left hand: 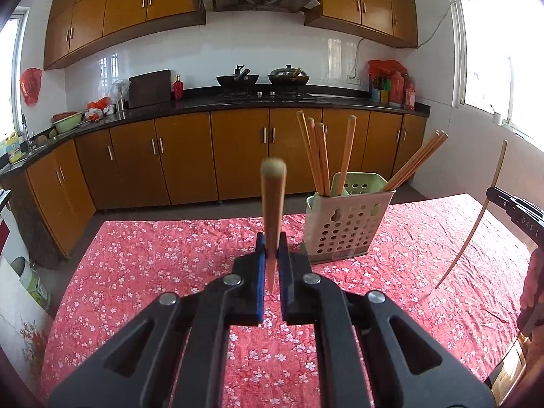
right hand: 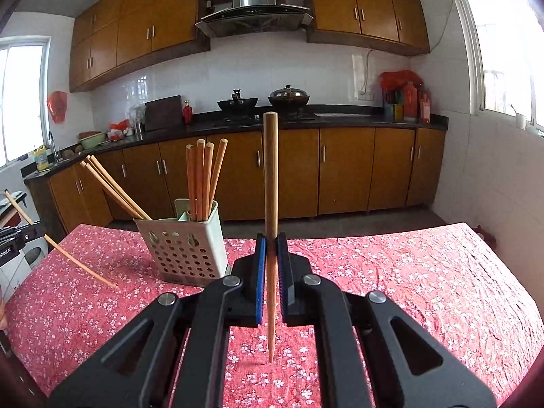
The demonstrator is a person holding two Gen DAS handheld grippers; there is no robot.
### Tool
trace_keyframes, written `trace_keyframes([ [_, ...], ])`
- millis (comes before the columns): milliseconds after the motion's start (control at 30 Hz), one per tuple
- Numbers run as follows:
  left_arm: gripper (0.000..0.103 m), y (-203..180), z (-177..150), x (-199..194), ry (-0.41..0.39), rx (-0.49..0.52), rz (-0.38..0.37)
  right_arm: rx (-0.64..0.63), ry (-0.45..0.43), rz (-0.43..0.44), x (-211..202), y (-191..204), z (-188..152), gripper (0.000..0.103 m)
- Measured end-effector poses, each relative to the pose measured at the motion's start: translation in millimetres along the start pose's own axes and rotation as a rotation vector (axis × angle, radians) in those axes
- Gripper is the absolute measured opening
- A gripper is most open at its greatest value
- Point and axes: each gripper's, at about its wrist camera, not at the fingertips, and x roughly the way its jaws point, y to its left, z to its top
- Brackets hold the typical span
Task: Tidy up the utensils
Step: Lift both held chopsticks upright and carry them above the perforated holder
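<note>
Two wooden chopsticks held up, one in each of our grippers.

Our left black gripper with blue pads (left hand: 272, 255) is closed tight on a long tan wooden chopstick (left hand: 273, 204); its fat end tips up toward the camera and its thin tip points down. Our right black gripper with blue pads (right hand: 271, 258) squeezes another long wooden chopstick (right hand: 271, 183) that stands straight up, thin tip just above the red flowery tablecloth (right hand: 391, 289). More chopsticks stand in the pale green holder with round holes (left hand: 346, 224), just beside on the cloth. We can read "DAS" on the right gripper in the left view.
</note>
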Motion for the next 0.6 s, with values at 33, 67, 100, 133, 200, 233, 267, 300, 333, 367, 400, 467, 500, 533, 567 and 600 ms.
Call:
trace_keyframes([
  [33, 0.008, 0, 0, 0, -0.002, 0.0, 0.0, 0.001, 0.0, 0.001, 0, 0, 0, 0.008],
  [67, 0.008, -1, 1, -1, -0.005, 0.0, -0.004, 0.003, -0.002, 0.003, -1, 0, 1, 0.008],
  [100, 0.008, -3, 3, -3, -0.01, 0.002, -0.013, 0.008, -0.006, 0.01, -2, 0, 3, 0.008],
  [133, 0.008, -4, 5, -5, -0.016, 0.004, -0.022, 0.013, -0.013, 0.019, -3, 2, 6, 0.008],
  [200, 0.008, -9, 12, -10, -0.03, 0.008, -0.046, 0.024, -0.038, 0.044, -7, 4, 15, 0.008],
  [233, 0.008, -12, 17, -14, -0.043, 0.011, -0.06, 0.027, -0.056, 0.058, -11, 6, 21, 0.008],
  [267, 0.008, -15, 23, -17, -0.057, 0.012, -0.073, 0.029, -0.076, 0.072, -14, 8, 27, 0.008],
  [300, 0.008, -18, 28, -21, -0.073, 0.012, -0.087, 0.03, -0.101, 0.089, -19, 10, 34, 0.008],
  [333, 0.008, -22, 36, -26, -0.096, 0.01, -0.101, 0.029, -0.122, 0.101, -23, 12, 40, 0.008],
  [367, 0.008, -25, 43, -31, -0.12, 0.007, -0.113, 0.027, -0.147, 0.114, -27, 15, 47, 0.008],
  [400, 0.008, -28, 51, -35, -0.146, 0.002, -0.128, 0.023, -0.173, 0.126, -31, 18, 53, 0.008],
  [467, 0.008, -34, 65, -42, -0.194, -0.006, -0.146, 0.016, -0.236, 0.151, -38, 25, 68, 0.007],
  [500, 0.008, -37, 70, -44, -0.212, -0.008, -0.151, 0.014, -0.263, 0.16, -41, 28, 73, 0.008],
  [533, 0.008, -40, 78, -47, -0.237, -0.014, -0.159, 0.014, -0.285, 0.167, -42, 30, 78, 0.008],
  [567, 0.008, -43, 84, -48, -0.256, -0.019, -0.165, 0.015, -0.307, 0.175, -43, 33, 82, 0.008],
  [600, 0.008, -47, 90, -48, -0.271, -0.024, -0.169, 0.017, -0.331, 0.189, -43, 36, 88, 0.008],
])
